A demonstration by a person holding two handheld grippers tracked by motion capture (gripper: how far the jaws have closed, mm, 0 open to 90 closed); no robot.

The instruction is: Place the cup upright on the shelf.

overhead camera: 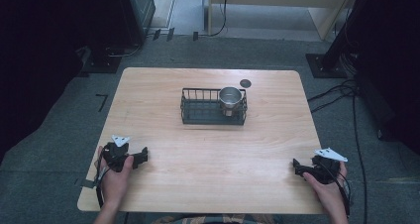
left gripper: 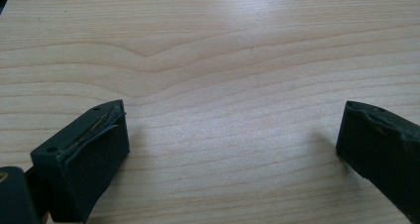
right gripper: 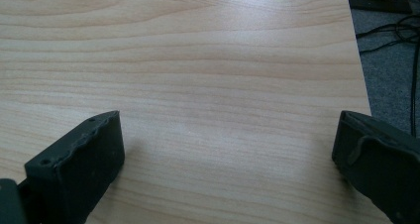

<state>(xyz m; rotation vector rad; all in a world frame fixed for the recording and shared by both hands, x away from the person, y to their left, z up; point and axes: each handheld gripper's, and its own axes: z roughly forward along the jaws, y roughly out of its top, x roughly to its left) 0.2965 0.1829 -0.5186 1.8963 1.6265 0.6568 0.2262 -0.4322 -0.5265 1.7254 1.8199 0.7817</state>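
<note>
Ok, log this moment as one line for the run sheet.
left gripper: open, empty, near table edge | right gripper: open, empty, near edge | metal cup: upright in wire basket, right end

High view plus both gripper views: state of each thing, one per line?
Metal cup: upright, open top, in the right end of the basket.
Wire basket: upright at table centre, left part bare.
Dark disc: flat on the table, behind the basket.
Left gripper: open, holding nothing.
Right gripper: open, holding nothing.
</note>
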